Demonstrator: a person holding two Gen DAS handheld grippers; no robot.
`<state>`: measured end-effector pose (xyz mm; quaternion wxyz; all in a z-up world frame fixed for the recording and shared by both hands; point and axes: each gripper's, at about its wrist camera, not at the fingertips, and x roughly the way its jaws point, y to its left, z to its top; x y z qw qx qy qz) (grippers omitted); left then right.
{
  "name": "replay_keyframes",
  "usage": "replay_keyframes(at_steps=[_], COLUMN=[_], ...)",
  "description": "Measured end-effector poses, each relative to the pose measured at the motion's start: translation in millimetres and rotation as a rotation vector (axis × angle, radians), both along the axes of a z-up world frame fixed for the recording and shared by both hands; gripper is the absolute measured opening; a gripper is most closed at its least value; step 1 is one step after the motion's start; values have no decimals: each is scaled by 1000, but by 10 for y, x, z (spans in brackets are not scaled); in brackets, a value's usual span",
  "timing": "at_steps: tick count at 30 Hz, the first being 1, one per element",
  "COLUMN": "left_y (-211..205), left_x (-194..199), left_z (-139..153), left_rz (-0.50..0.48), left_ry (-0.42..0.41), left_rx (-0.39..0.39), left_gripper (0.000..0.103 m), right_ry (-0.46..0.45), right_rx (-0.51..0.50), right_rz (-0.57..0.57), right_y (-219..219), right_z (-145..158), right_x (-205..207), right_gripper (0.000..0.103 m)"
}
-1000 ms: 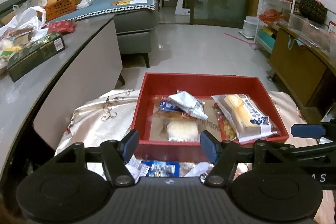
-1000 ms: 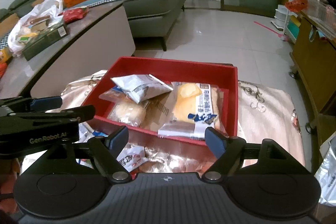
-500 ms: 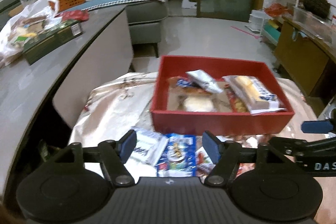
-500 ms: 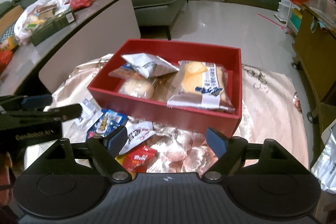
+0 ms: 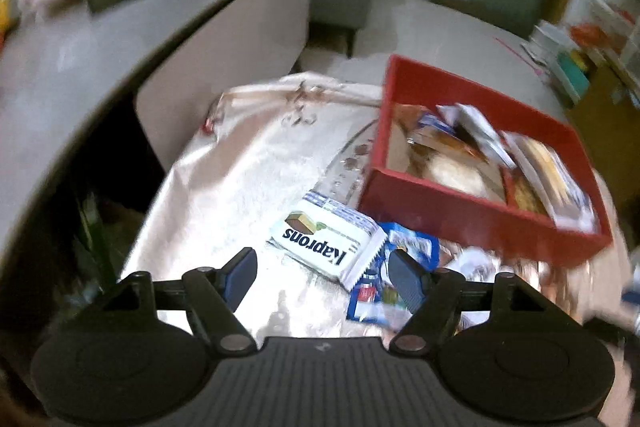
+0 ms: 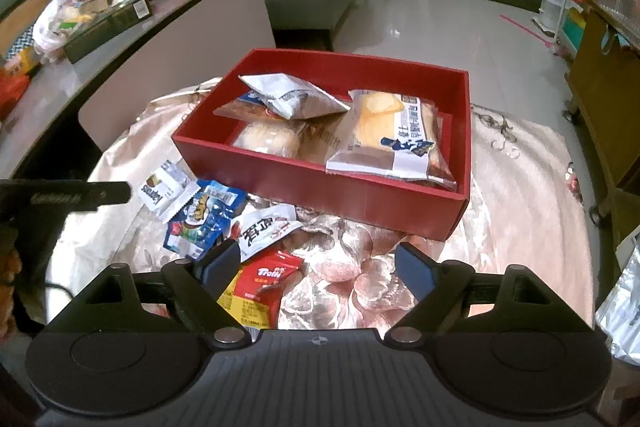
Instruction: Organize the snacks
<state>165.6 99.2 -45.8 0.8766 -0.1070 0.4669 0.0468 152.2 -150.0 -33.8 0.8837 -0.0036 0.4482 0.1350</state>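
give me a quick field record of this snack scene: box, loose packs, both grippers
box: red box on patterned cloth, holds several packs
loose packs: white kaprons pack, blue pack, red trolli pack
left hand-held gripper: open, above kaprons pack, nothing held
right hand-held gripper: opening, nothing between pads

Both wrist views look steeply down, sharing the red box (image 5: 472, 211).

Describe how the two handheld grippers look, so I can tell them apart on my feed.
Both look alike: the left gripper and right gripper have matte black linkage arms, blue pads on the jaws, round black discs and a ribbed grey base. Pale lettering marks the left one's side in the right view.
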Motion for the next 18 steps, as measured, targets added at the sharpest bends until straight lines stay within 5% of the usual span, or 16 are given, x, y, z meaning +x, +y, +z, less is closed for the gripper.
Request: replay_keyframes(at_steps=[4,14,18], left_y=[161,-52,-59], left_x=[226,650,719], left_z=[-166,-434,-565], left_rz=[118,31,15], left_ry=[40,79,109], left_rx=[-100,-10,19], left_gripper=[66,66,79], right_ry=[11,36,47], right_rx=[-5,6,3], right_rz=[9,26,42], right_y=[-2,-13,6], right_z=[-29,-63,-84], right_x=[-1,50,77], right_gripper=[89,90,90])
